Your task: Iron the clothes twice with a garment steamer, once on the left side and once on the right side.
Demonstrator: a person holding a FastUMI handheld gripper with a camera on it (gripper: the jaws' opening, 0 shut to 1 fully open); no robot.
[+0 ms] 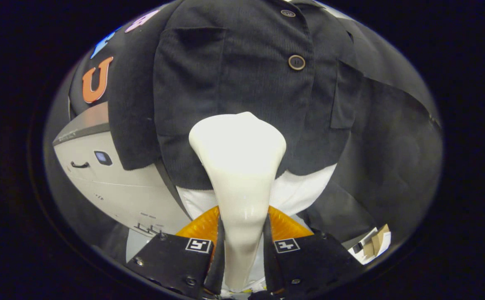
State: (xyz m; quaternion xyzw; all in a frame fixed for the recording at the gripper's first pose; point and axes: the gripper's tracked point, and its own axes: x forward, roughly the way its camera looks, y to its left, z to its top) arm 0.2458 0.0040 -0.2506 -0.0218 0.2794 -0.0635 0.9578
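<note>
Garment steamer (238, 166): cream-white, handle narrow at the bottom, widening to a broad rounded head at the top. Handle runs up between the two fingers; head stands beyond the fingertips, set against the front of the garment, lower middle, just below the button line.

Gripper (242, 250): jaws pinching the steamer's handle, one finger pressed on each side of it. Each finger carries a small square marker tag on its upper face.

Garment (234, 83): dark, finely ribbed jacket hanging upright, front toward the camera. Two round buttons on the placket, the lower button (296, 62) above and to the right of the steamer head, the upper one (288, 13) near the collar. A chest pocket shows on the panel to the left of the buttons, another pocket flap to the right. The jacket's curved lower hem ends just behind the steamer head.

A white layer (301, 191) hangs out below the hem, either side of the handle. Something orange and ribbed (286, 225) sits low behind the fingers; cannot tell what it is.

Left of the garment: a pale grey appliance body (101, 175) with a small dark window and a handle slot. Right, low down: cardboard scraps (373, 246) on a dark cloth.
</note>
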